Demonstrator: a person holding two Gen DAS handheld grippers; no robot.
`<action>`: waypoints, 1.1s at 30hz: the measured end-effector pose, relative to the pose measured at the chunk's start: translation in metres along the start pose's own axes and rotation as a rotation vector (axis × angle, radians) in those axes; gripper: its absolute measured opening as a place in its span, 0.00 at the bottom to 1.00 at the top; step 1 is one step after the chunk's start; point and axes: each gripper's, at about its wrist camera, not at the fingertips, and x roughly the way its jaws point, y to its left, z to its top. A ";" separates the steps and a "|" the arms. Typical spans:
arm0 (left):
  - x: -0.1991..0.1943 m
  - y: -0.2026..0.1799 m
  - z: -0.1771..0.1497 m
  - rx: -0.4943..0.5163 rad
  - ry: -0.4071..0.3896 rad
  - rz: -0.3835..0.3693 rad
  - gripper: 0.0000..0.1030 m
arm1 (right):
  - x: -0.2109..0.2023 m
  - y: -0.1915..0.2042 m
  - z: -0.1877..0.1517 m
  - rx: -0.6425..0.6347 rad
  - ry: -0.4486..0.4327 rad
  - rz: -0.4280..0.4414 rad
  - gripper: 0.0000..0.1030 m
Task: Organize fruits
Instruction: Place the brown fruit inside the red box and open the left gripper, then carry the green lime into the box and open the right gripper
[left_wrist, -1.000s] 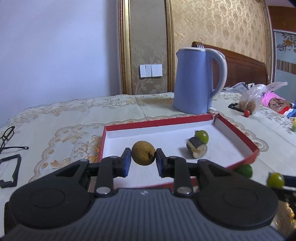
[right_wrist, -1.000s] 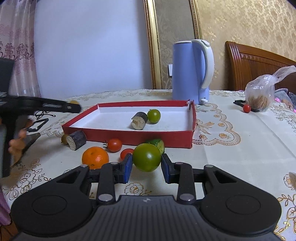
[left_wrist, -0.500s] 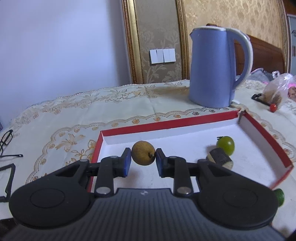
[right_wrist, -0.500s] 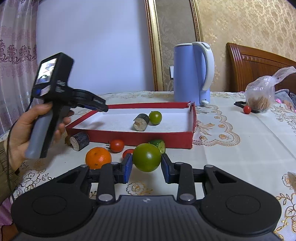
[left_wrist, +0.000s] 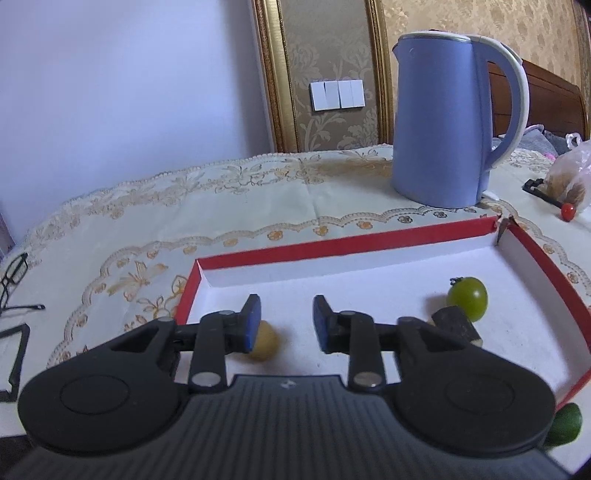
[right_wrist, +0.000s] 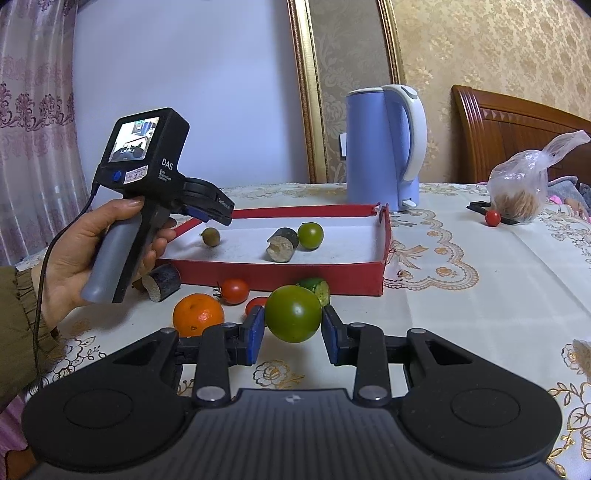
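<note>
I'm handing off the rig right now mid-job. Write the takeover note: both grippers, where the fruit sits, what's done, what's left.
Left gripper: open, jaws just spread, nothing between them; small round brownish-yellow fruit dropped in the red-walled white tray.
Right gripper: shut on large green tomato, in front of the tray.
Done: the brownish-yellow fruit, small green tomato and dark cut stalk piece are in the tray.
Left: held tomato, then orange tangerine, red cherry tomatoes, cut cucumber piece, second dark stalk piece, all on the tablecloth.
</note>
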 end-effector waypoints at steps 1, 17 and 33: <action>-0.002 0.002 -0.002 -0.012 0.000 -0.005 0.41 | 0.000 0.000 0.000 0.001 -0.001 -0.002 0.32; -0.081 0.049 -0.064 -0.165 -0.077 0.064 0.97 | 0.010 0.013 0.006 -0.011 0.003 0.018 0.32; -0.095 0.073 -0.090 -0.233 -0.111 0.045 1.00 | 0.033 0.015 0.033 -0.032 -0.016 -0.021 0.32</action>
